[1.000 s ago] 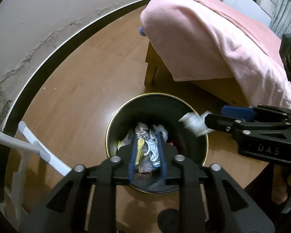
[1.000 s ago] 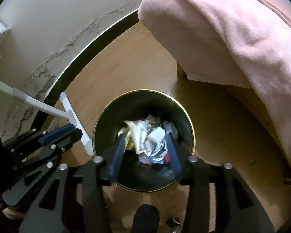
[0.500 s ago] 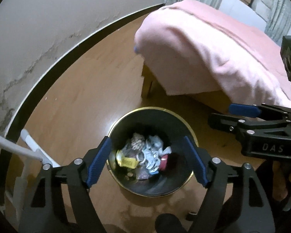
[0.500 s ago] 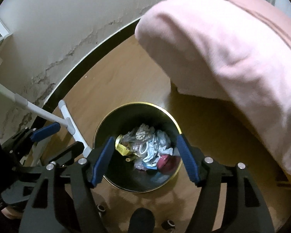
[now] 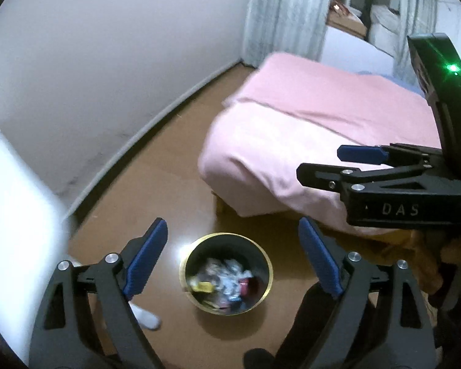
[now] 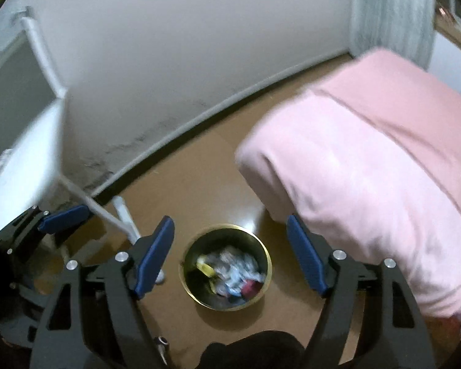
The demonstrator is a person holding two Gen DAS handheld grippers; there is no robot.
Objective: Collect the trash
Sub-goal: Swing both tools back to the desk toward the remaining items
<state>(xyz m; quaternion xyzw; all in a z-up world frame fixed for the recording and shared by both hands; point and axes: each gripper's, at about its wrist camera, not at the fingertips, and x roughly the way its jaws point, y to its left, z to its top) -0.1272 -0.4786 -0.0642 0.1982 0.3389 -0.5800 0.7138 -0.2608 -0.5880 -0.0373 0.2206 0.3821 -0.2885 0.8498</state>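
A black trash bin with a gold rim (image 5: 227, 234) stands on the wooden floor far below, and it holds crumpled wrappers and paper (image 5: 224, 279). My left gripper (image 5: 232, 224) hangs high above it, its jaws opening wide with nothing between the blue pads. At the right of the left wrist view my right gripper (image 5: 318, 162) shows from the side, also empty. The right wrist view looks down on the bin (image 6: 227, 226) and the trash (image 6: 230, 264). There the right gripper (image 6: 230, 220) is opening and empty. The left gripper (image 6: 76, 223) is at the left edge.
A bed under a pink cover (image 5: 307, 141) (image 6: 368, 169) fills the right side and overhangs the floor near the bin. A white tube-frame rack (image 6: 124, 215) (image 5: 12, 215) stands left against the stained wall. A grey curtain (image 5: 285, 15) hangs behind. A hand (image 5: 430, 264) holds the right gripper.
Both grippers have risen far above the bin and their jaws have spread wide. The white scrap the right gripper held over the bin is gone from it.
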